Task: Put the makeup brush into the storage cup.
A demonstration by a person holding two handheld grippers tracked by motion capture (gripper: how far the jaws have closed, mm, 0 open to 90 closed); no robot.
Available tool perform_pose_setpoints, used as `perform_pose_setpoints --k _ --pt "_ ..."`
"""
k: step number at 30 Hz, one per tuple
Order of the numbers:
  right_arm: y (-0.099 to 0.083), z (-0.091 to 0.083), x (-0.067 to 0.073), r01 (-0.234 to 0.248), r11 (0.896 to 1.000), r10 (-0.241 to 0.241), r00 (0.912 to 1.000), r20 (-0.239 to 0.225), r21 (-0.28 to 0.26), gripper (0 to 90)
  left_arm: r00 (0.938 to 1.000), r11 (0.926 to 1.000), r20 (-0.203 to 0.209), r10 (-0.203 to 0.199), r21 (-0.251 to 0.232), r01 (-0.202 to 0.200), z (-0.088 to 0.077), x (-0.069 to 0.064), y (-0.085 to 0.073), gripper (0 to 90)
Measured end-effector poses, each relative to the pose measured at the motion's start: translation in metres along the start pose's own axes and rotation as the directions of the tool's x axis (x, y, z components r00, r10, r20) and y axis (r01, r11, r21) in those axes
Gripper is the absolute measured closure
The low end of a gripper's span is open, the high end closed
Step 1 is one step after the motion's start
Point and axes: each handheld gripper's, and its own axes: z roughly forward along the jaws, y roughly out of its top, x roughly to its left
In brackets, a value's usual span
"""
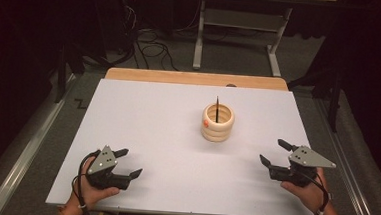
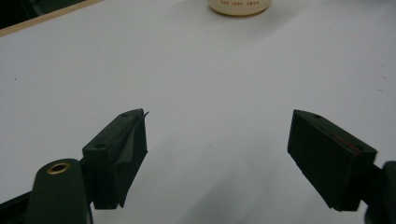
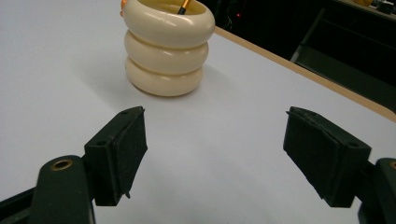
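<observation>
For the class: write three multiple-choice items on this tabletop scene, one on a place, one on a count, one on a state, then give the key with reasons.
1. Where does the cream holder stand on the white table?
A. right of centre, toward the far edge
B. near left corner
C. between the left gripper's jaws

2. How many stacked bulges form the holder's wall?
A. one
B. three
C. five

3. How are the left gripper and right gripper?
A. both shut
B. both open
C. one clamps the pencil

Key: 1 A, the high view places it there. 2 B, the right gripper view shows three. 3 B, jaws apart around nothing.
</observation>
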Motion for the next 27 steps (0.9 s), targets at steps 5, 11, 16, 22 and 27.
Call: perform_pose_setpoints --k 5,11,16,22,27 --pt "-0.007 -0.007 -0.001 0.006 1.000 -0.006 1.0000 0.001 0.004 22.3 1.0000 1.0000 -0.002 -0.001 -0.001 0.001 0.000 0.001 0.000 20.7" --pt "-0.014 -0.013 0.000 0.005 1.000 -0.005 1.0000 0.008 0.011 22.3 1.0000 1.0000 -0.002 0.002 0.002 -0.002 0.000 0.001 0.000 20.7" --pt "-0.023 -0.018 -0.001 0.005 1.000 -0.005 0.9996 0.029 0.007 22.2 1.0000 1.0000 -0.001 -0.004 0.003 0.004 0.001 0.001 0.000 20.7" --pt "-0.036 -0.026 -0.002 -0.014 1.000 0.014 0.9988 0.048 0.007 21.8 1.0000 1.0000 0.000 0.002 0.007 -0.002 0.001 -0.001 0.001 20.7" --pt "-0.047 -0.034 -0.005 -0.048 0.999 0.048 0.9964 0.070 0.005 17.3 1.0000 1.0000 -0.001 0.006 0.007 -0.006 0.001 -0.001 0.001 20.6"
